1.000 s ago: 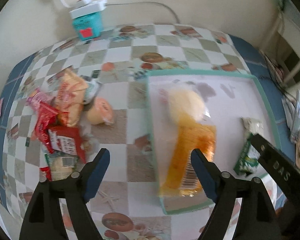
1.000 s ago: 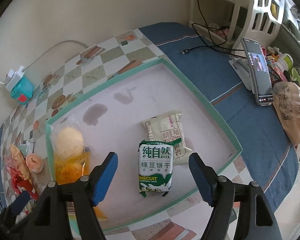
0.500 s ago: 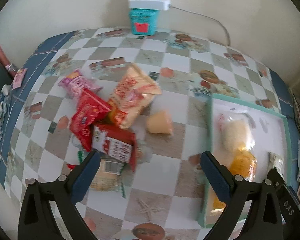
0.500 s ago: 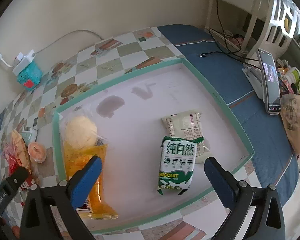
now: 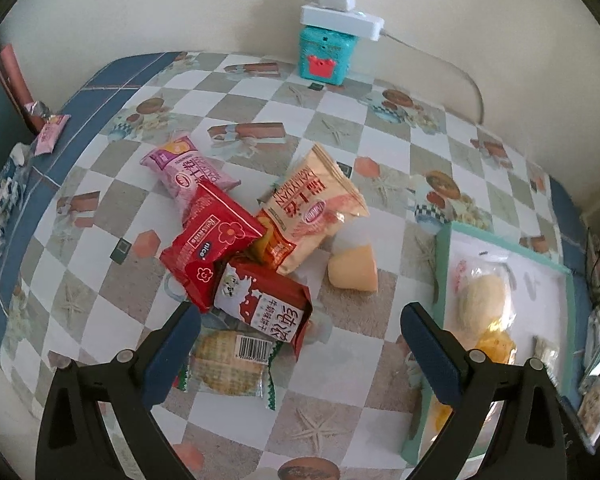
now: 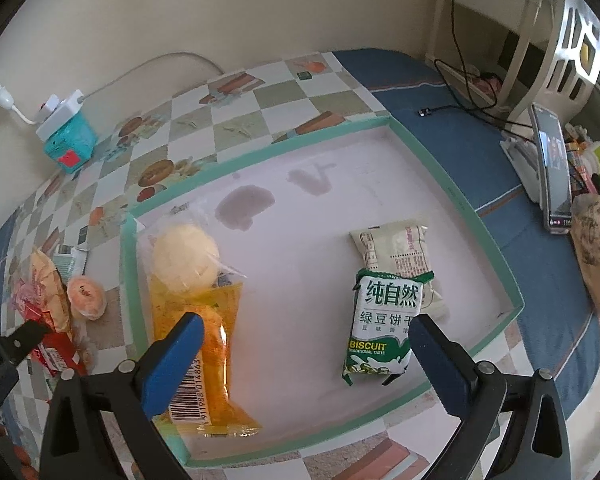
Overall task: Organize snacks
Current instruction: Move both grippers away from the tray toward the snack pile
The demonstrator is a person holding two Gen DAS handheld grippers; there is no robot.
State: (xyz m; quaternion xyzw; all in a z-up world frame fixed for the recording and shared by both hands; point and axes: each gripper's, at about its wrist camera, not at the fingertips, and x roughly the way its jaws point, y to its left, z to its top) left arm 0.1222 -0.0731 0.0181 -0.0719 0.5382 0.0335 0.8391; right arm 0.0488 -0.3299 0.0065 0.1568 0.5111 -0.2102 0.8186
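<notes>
Snacks are now split between 2 places, and what has changed in the last second is where your left gripper [image 5: 300,344] looks: a second ago it hung over the tray with the yellow packet between its fingers, and now it has swung across to the loose pile on the checkered tabletop [image 5: 380,152]. Both pairs of fingers have spread to their widest and hold nothing; the right gripper [image 6: 300,352] let go of the green biscuit packet [image 6: 384,328], which lies flat inside the tray.

Nearest your left fingers [image 5: 172,356] sits the clear-wrapped cracker [image 5: 232,364], partly under the red milk-biscuit pack [image 5: 264,304]. Just beyond are the bright red packet [image 5: 212,244], the beige pouch [image 5: 312,212] and the pink pack [image 5: 188,172], all overlapping, with an orange jelly cup [image 5: 354,272] beside them. At the far wall stands a teal box [image 5: 326,58] with a white power strip [image 5: 342,20] on top.

From the right wrist view, the tray [image 6: 132,264] holds 4 items: the yellow packet [image 6: 208,344] and round bun [image 6: 186,258] on the left, the green biscuit packet overlapping a pale packet [image 6: 396,248] on the right.

I judge that 2 drops are done and you are lining up the next pick. The cracker is closest, but the pack lying on it may drag along, so take the top pack first.
</notes>
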